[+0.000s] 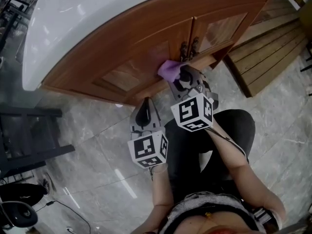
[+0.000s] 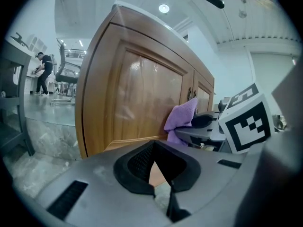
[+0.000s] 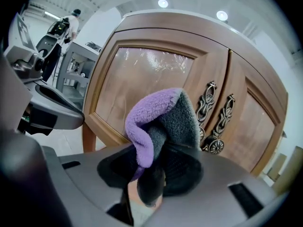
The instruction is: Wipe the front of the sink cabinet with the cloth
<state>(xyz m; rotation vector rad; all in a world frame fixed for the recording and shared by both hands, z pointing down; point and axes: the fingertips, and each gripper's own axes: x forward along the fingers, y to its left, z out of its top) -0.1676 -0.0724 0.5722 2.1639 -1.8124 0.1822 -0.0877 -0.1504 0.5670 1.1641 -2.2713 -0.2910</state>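
While my right tongs (image 3: pixel 156 174) clamp the cloth (image 3: pixel 156 112) at centre frame, flat, even pressure on the cabinet door (image 3: pixel 142 74) seems best; my left tongs (image 2: pixel 158 178) hang closed, empty.

The left hand-held gripper (image 1: pixel 145 103) and the right hand-held gripper (image 1: pixel 179 76) share one build: a smooth grey plastic shell that narrows toward the front. The jaws are lined with black pads (image 2: pixel 137 162) that have a fine mesh texture. Dark rectangular slots (image 2: pixel 66 200) are cut into the shell. A white cube (image 1: pixel 148 150) printed with black square markers sits on the left one, and a matching cube (image 1: pixel 193 112) on the right. The person wears dark trousers (image 1: pixel 195 145) and a grey speckled top (image 1: pixel 204 206) with a dark edge.
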